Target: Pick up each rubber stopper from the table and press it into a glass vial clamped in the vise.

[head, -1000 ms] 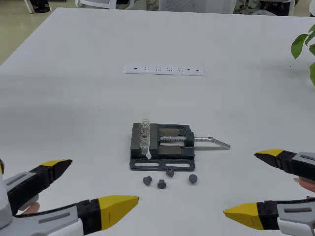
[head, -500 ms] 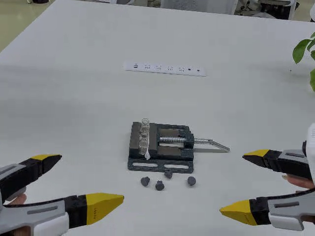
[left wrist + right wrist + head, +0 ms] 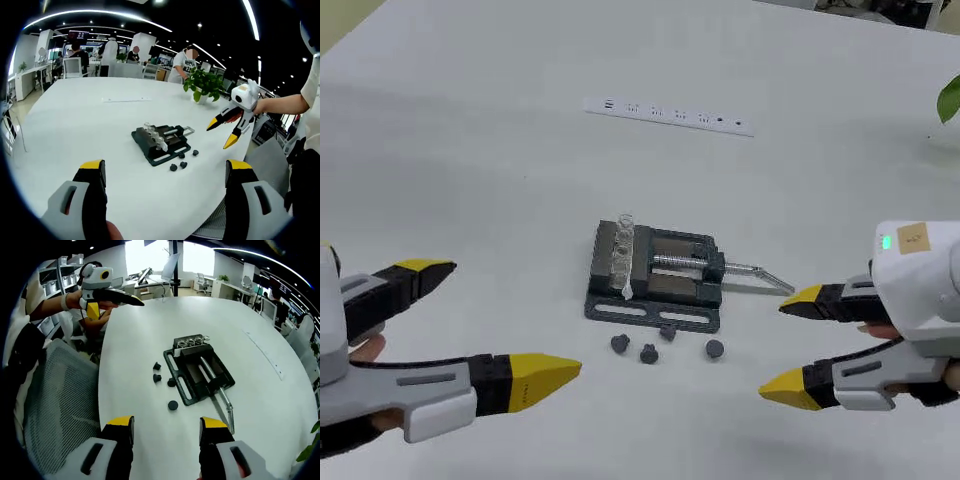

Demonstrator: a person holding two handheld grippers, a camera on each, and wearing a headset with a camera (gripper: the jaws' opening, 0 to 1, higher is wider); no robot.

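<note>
- Four small, dark rubber stoppers [image 3: 648, 353], round and matte, lie loose on the table [image 3: 470, 180] just beside the vise [image 3: 670, 268], on the side towards the near edge.
- A row of clear glass vials [image 3: 621, 255] stands upright, clamped in the vise at its left end.
- The vise is a dark, blocky metal piece with a slotted base, a bright threaded screw and a thin bent handle [image 3: 765, 278] pointing towards the table's right edge.
- My left gripper [image 3: 495, 320] hovers near the near-left corner, its yellow-tipped jaws spread wide with nothing between them.
- My right gripper [image 3: 782, 347] hovers just right of the stoppers, jaws wide too.
- A flat white power strip [image 3: 670, 113] lies towards the far edge of the smooth white top.
</note>
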